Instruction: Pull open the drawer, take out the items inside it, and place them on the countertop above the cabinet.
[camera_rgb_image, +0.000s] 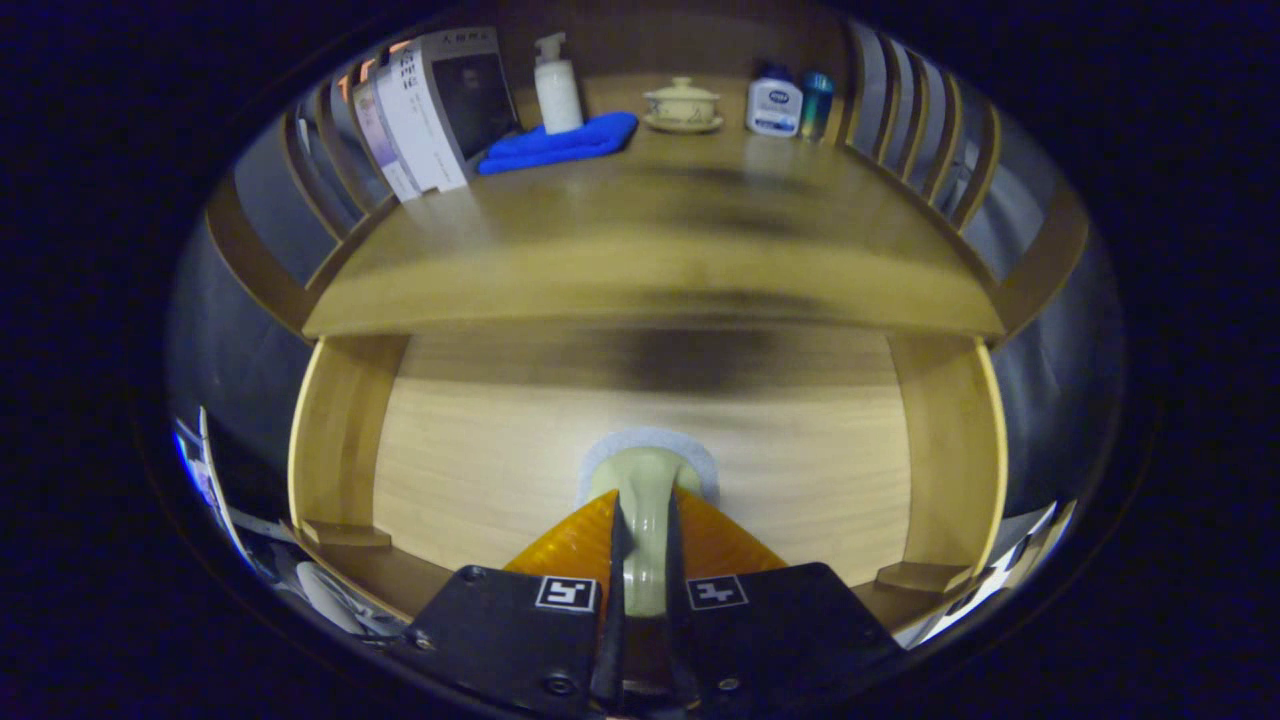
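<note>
The wooden drawer (340, 440) stands pulled open below me, and the pale floor that I see around the fingers is bare. My gripper (645, 530) hangs over the drawer, shut on a small pale green item (647, 468) with a whitish round rim at its far end. The item sticks out just ahead of the fingertips. What it is I cannot tell. Beyond and above the drawer runs the wooden countertop (650, 250), with its front stretch bare.
At the back of the countertop stand leaning books (430, 110), a white pump bottle (557, 85), a folded blue cloth (560, 143), a lidded cup on a saucer (683, 103), a white bottle (774, 105) and a blue can (816, 103). Slatted wooden rails (925, 130) flank both sides.
</note>
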